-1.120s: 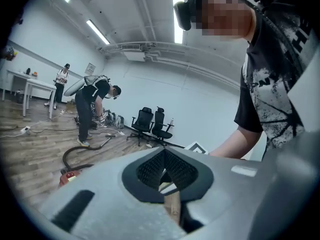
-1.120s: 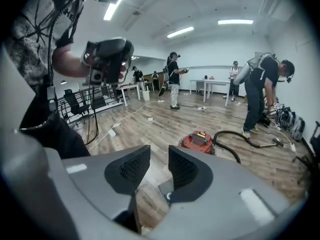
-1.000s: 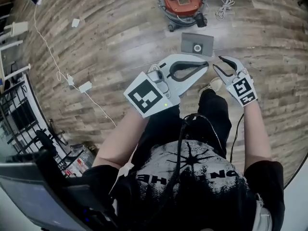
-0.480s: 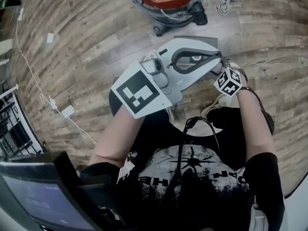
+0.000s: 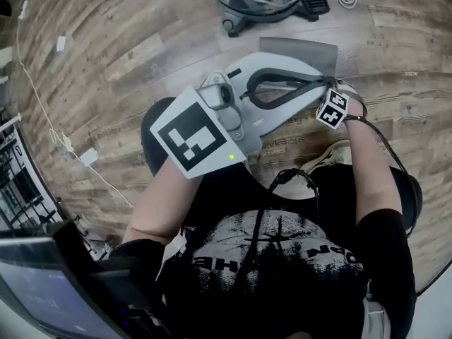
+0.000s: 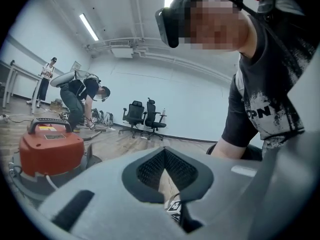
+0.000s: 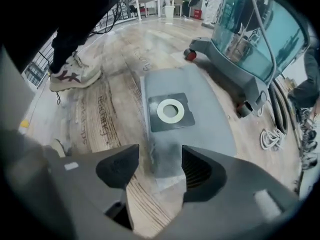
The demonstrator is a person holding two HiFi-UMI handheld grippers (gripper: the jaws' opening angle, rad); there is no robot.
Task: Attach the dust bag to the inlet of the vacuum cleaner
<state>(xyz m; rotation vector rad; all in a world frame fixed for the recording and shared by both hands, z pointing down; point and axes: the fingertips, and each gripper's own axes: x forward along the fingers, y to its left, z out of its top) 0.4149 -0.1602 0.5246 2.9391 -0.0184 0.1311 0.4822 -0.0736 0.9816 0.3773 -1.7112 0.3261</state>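
Note:
The grey dust bag lies flat on the wood floor, its dark card collar with a white ring facing up. My right gripper points down over the bag's near end. Its jaws have just been opening and stand wide, with the bag's edge below the gap and the pads off it. In the head view only its marker cube shows. My left gripper is held level and shut, empty, covering part of the bag. The vacuum cleaner, with a red top, stands just beyond.
The vacuum's wheeled base stands to the right of the bag, with a coiled white cord beside it. My shoe rests on the floor to the left. A white cable and adapter trail at far left. People and office chairs are further back.
Both grippers have sunk towards the floor and the bag. The right gripper has tipped from pointing ahead to pointing down, and its jaws have spread wider. The left stays shut.

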